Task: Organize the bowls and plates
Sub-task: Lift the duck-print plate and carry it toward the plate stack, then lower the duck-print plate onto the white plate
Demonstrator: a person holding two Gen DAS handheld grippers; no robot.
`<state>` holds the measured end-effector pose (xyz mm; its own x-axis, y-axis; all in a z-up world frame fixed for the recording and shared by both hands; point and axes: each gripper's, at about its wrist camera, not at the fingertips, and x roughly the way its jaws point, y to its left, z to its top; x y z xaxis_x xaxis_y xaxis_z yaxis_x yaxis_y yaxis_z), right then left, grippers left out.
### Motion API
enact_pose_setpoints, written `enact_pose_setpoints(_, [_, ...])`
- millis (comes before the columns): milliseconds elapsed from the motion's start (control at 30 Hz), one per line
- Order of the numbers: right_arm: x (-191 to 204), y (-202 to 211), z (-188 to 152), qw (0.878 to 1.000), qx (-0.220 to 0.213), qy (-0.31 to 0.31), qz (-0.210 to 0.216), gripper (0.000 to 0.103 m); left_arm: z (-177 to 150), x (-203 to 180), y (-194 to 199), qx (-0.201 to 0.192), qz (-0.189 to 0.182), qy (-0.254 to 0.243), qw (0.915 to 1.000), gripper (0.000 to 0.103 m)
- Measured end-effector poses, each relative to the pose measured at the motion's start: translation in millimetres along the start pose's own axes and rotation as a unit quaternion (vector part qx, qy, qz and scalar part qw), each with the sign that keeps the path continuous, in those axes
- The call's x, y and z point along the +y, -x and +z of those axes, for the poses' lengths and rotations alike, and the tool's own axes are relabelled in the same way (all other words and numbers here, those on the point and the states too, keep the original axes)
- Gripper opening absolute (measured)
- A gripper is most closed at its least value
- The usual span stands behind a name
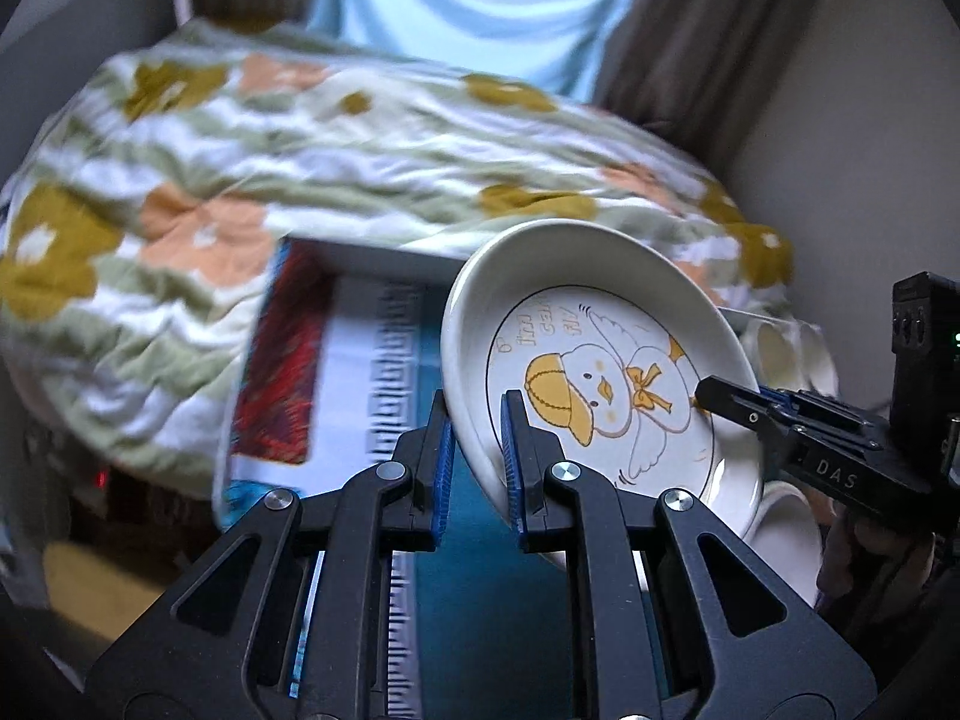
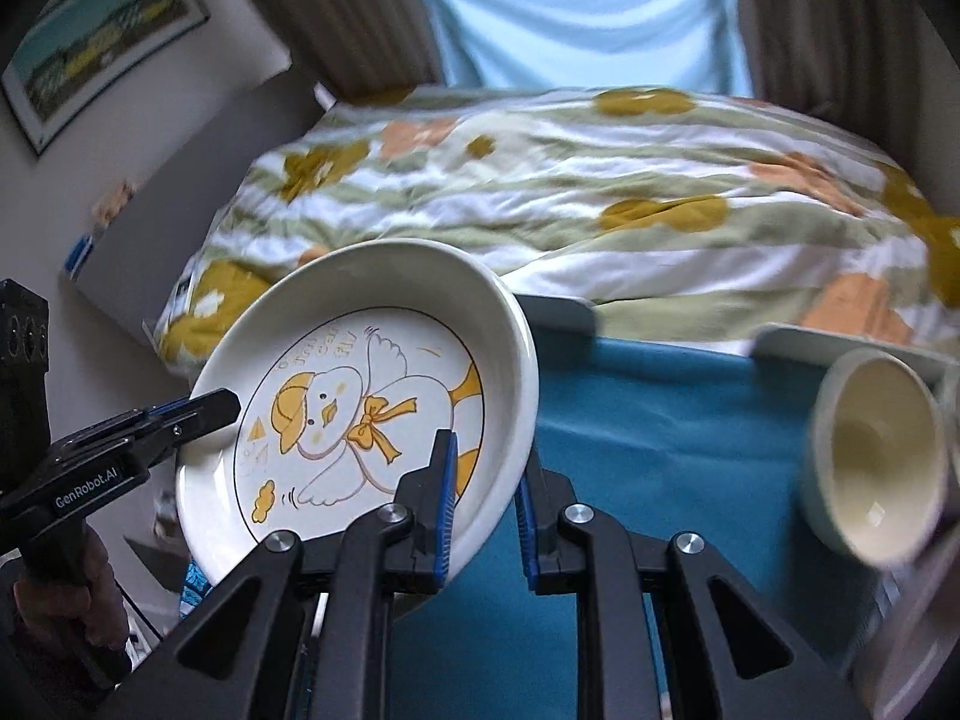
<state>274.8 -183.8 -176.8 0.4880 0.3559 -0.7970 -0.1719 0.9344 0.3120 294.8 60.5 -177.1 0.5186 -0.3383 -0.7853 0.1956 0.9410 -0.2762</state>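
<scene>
I have both grippers on one plate (image 1: 600, 384), a white dish with a yellow duck drawing on its face. In the left wrist view the left gripper (image 1: 477, 456) sits at lower centre, its blue pads (image 1: 511, 450) clamped on the plate's near rim, one pad outside the wall and one inside. The right gripper (image 1: 705, 393) enters from the right edge of that frame, its tip closed on the opposite rim. In the right wrist view the same hold shows mirrored: the right gripper (image 2: 486, 498) at lower centre pinches the plate's (image 2: 372, 408) rim, and the left gripper (image 2: 231, 405) reaches in from the left edge, held by a hand (image 2: 72, 594) at lower left. The plate is tilted, off the surface, above a blue cloth (image 2: 660, 468). A white bowl (image 2: 870, 468) lies at the right of that frame, blurred; I cannot tell its exact resting place. A floral bedspread (image 2: 570, 192) fills the upper half, with curtains (image 2: 576, 12) at top.
</scene>
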Motion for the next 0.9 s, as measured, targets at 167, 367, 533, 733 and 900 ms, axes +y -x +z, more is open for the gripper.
enact_pose_setpoints(167, [-26.2, 53.5, -25.6, 0.999, -0.027, -0.033, -0.022, 0.017, -7.6, -57.3, 12.9, 0.0, -0.03, -0.048, 0.9984, 0.012])
enact_pose_setpoints(367, [-61.7, 104.7, -73.2, 0.996, -0.04, -0.059, -0.047, 0.017, -45.3, -124.9, 17.4, 0.013, -0.048, -0.084, 0.9952, 0.012])
enact_pose_setpoints(533, [-90.9, 128.7, -121.5, 0.994, -0.023, -0.083, -0.061, 0.017, -94.1, -168.1, 12.5, 0.043, -0.06, -0.093, 0.9929, 0.013])
enact_pose_setpoints(733, [-110.7, 141.5, -165.9, 0.993, -0.004, -0.094, -0.066, 0.017, -139.4, -192.3, 5.4, 0.068, -0.057, -0.101, 0.991, 0.013])
enact_pose_setpoints(900, [-129.1, 144.4, -185.9, 0.993, 0.006, -0.098, -0.073, 0.017, -161.2, -208.1, -8.5, 0.086, -0.06, -0.106, 0.9888, 0.013])
